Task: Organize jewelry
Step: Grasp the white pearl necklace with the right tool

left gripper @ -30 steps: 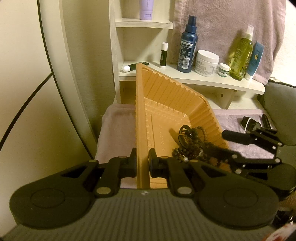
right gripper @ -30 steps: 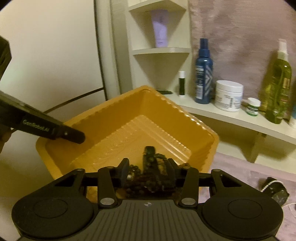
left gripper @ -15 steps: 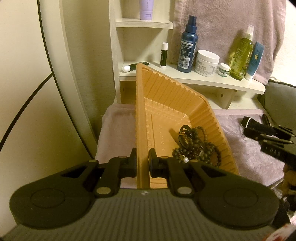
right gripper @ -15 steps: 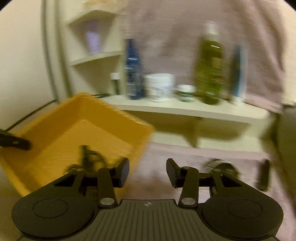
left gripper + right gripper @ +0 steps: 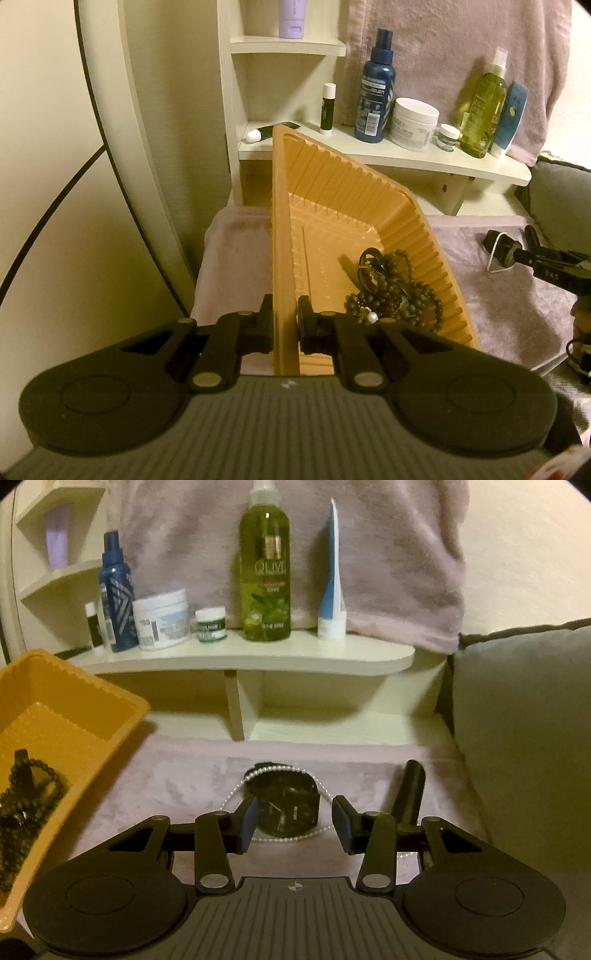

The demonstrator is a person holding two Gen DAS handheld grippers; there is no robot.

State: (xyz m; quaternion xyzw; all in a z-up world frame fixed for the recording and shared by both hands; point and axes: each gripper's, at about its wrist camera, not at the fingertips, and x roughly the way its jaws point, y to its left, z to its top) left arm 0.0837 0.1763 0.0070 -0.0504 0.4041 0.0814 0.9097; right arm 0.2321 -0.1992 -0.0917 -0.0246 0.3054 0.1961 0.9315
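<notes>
mauve towel [image 5: 177,782] under white shelf | left gripper [image 5: 285,325] clamped on orange tray [image 5: 284,221] rim | right gripper [image 5: 293,821] open, watch [image 5: 286,801] between fingers: rigid, light, smooth; take by case

A cream shelf [image 5: 258,657] stands against the wall, with a mauve towel [image 5: 388,554] hanging behind it. On the shelf stand a dark blue spray bottle [image 5: 373,99], a white cream jar [image 5: 414,123], a small green-labelled pot [image 5: 210,624], a tall green bottle [image 5: 265,576] and a blue and white tube [image 5: 334,587], all close in a row. A lip balm stick [image 5: 327,108] stands left of the spray bottle, and a dark tube with a white cap [image 5: 264,132] lies beside it. A lilac tube [image 5: 292,16] stands on the upper corner shelf. A grey cushion [image 5: 524,731] sits to the right.
</notes>
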